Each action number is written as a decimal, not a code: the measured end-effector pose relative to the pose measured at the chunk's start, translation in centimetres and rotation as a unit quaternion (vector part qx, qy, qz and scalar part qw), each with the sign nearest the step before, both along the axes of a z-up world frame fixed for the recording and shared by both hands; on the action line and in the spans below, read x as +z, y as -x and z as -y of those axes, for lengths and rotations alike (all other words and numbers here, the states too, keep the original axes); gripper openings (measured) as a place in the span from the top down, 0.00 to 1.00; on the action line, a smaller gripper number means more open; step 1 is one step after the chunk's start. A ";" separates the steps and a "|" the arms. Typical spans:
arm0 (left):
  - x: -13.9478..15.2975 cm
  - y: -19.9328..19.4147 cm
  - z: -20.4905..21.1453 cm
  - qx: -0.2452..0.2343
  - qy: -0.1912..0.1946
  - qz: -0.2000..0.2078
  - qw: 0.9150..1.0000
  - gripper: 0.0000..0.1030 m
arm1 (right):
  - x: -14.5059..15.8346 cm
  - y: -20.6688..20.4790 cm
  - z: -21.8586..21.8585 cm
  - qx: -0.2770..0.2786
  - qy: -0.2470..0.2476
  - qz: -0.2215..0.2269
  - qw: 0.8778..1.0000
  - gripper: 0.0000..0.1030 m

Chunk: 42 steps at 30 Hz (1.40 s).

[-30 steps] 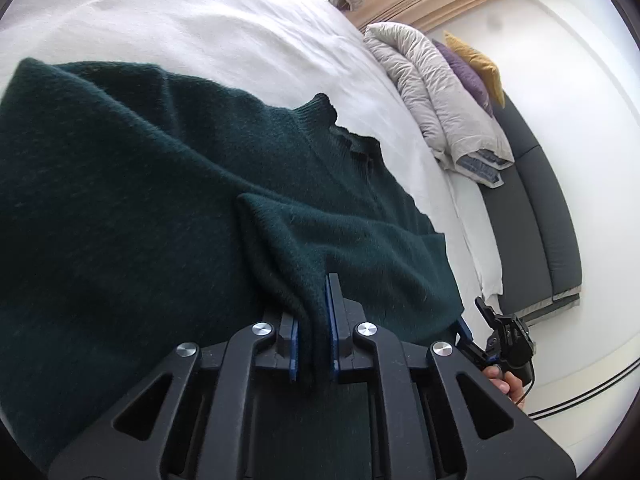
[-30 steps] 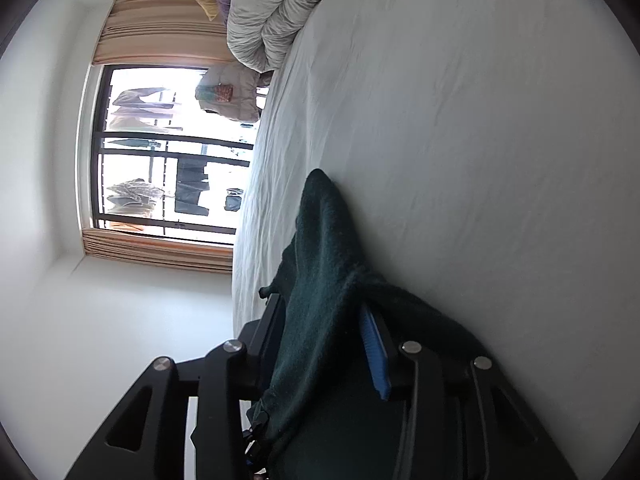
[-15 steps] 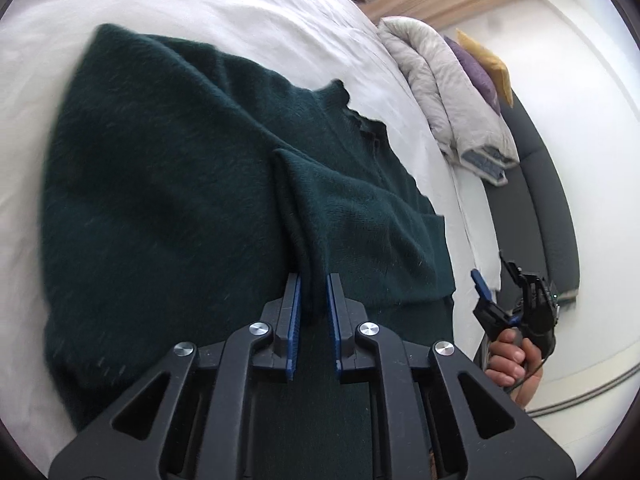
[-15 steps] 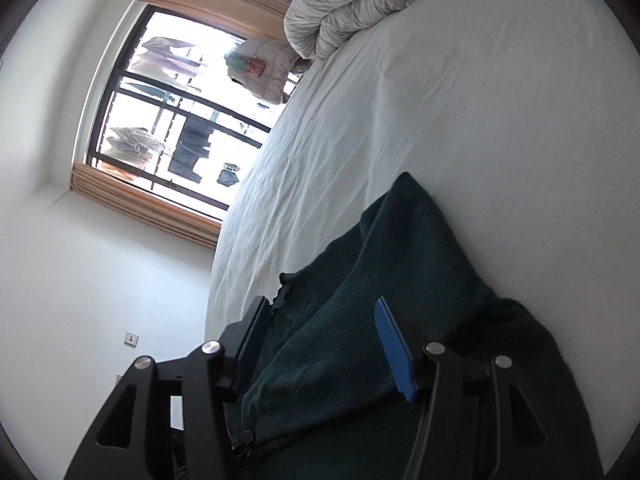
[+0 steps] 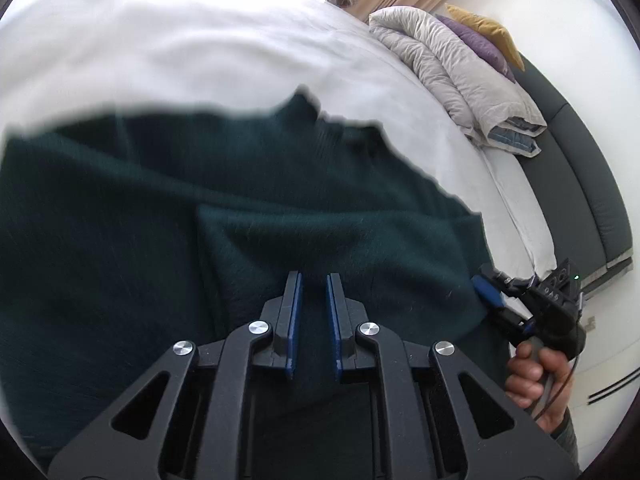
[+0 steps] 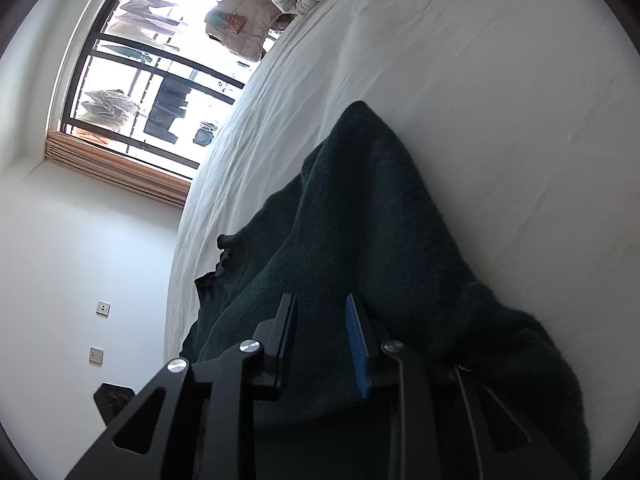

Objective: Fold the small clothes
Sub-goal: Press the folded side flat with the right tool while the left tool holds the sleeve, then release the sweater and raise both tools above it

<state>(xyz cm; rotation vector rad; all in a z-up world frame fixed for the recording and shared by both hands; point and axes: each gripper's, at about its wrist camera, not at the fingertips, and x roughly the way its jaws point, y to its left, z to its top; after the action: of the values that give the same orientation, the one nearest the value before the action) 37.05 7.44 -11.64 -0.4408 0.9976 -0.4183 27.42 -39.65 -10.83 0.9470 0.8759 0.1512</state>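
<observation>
The left gripper (image 5: pixel 313 292) pinches a fold of the dark green sweater (image 5: pixel 160 240) on the bed (image 5: pixel 200 52). The right gripper (image 6: pixel 320 320), its jaws closing around the sweater's edge, looks mid-fold; next, both must carry the fabric across evenly.

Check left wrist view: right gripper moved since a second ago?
Yes: right gripper shifted left from grey headboard toward sweater edge; fingers closing, sweater between them.

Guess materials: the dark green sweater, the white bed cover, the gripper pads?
Dark green sweater: fuzzy knit, likely wool or acrylic; matte nap, stray fibres at edges. White bed cover: smooth woven sheet, probably cotton; fine creases. Left hand-held gripper pads: blue, rubbery-looking, on black rigid plastic fingers.
</observation>
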 end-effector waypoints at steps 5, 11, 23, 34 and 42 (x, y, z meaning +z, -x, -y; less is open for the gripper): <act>-0.8 1.2 -1.1 -0.013 0.020 0.018 1.000 0.89 | 1.8 1.1 1.7 -0.026 0.009 0.008 1.000 0.70; -1.7 1.7 -1.1 -0.009 0.025 0.047 0.999 0.89 | 3.7 -1.8 -2.9 0.049 -0.012 0.039 0.998 0.47; -2.2 2.1 -1.6 -0.009 0.037 0.057 0.998 0.89 | 1.7 -1.3 3.4 -0.067 -0.028 0.019 0.997 0.56; -2.0 2.5 -1.7 -0.007 0.036 0.062 0.997 0.89 | 2.0 -0.2 -5.4 0.059 -0.049 0.054 0.996 0.37; -1.6 2.7 -2.3 -0.005 0.054 0.063 0.997 0.88 | 0.8 6.1 3.1 -0.057 -0.044 0.036 0.997 0.58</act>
<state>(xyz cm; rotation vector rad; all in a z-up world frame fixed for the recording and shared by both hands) 34.32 9.71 -13.28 -0.5002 0.8578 -0.5055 21.30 -42.79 -10.06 1.0654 0.7520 0.1273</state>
